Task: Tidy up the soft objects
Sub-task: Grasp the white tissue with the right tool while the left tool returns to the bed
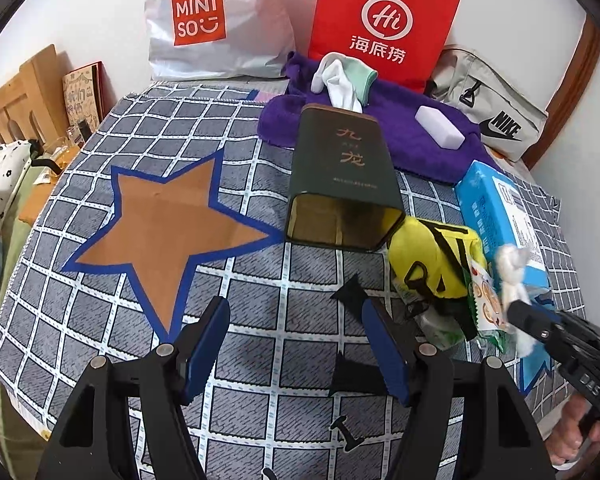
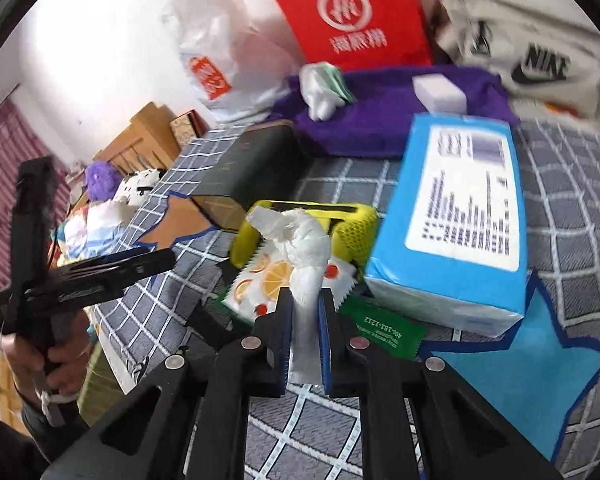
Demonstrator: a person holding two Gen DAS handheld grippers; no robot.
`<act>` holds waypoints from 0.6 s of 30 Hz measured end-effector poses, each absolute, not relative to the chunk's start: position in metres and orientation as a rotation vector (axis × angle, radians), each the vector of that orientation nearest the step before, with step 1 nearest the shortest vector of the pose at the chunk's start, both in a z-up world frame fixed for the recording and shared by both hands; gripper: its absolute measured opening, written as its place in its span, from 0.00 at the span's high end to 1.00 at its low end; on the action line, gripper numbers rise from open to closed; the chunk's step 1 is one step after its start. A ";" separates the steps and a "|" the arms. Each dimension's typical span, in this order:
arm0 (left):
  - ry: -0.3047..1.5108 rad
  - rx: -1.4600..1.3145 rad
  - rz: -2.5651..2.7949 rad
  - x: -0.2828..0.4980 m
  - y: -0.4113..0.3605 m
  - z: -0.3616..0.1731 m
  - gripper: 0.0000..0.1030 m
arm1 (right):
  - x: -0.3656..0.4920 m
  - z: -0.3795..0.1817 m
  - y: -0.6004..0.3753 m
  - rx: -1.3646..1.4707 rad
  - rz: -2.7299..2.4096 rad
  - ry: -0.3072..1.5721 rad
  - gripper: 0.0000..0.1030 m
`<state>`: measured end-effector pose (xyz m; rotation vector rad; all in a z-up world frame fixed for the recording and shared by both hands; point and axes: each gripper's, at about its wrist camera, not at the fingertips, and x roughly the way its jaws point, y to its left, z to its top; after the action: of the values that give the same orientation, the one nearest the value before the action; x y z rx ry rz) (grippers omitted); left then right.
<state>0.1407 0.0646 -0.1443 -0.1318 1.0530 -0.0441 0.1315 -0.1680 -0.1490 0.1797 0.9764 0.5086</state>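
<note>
Right gripper (image 2: pixel 303 312) clamped on a white tissue wad (image 2: pixel 304 248), over fruit-print packets just ahead of it. Left gripper (image 1: pixel 294 320) jaws apart, nothing between. Green tin (image 1: pixel 340 176) ahead of left. Behind: MINISO bag (image 1: pixel 204 20), red "Hi 海底捞" bag (image 1: pixel 384 24), NIKE pouch (image 1: pixel 496 120).

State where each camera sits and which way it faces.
Left wrist: on the open left gripper, angled down over the checked cloth toward the brown star and green tin.
Right wrist: on the right gripper, shut on white tissue; a hand shows.
Shared: tin, purple towel.
</note>
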 end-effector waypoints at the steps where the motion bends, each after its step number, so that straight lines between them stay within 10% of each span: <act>1: 1.053 -0.128 -0.045 0.139 0.064 -0.144 0.35 | 0.130 -0.146 -0.170 0.176 0.511 0.973 0.89; 18: 1.120 -0.034 -0.088 0.117 0.034 -0.160 0.35 | 0.086 -0.155 -0.224 0.147 0.432 0.995 0.89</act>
<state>0.1166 0.0340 -0.1598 -0.0338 1.1203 -0.0880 0.0857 -0.2238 -0.1548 0.1473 0.9953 0.4320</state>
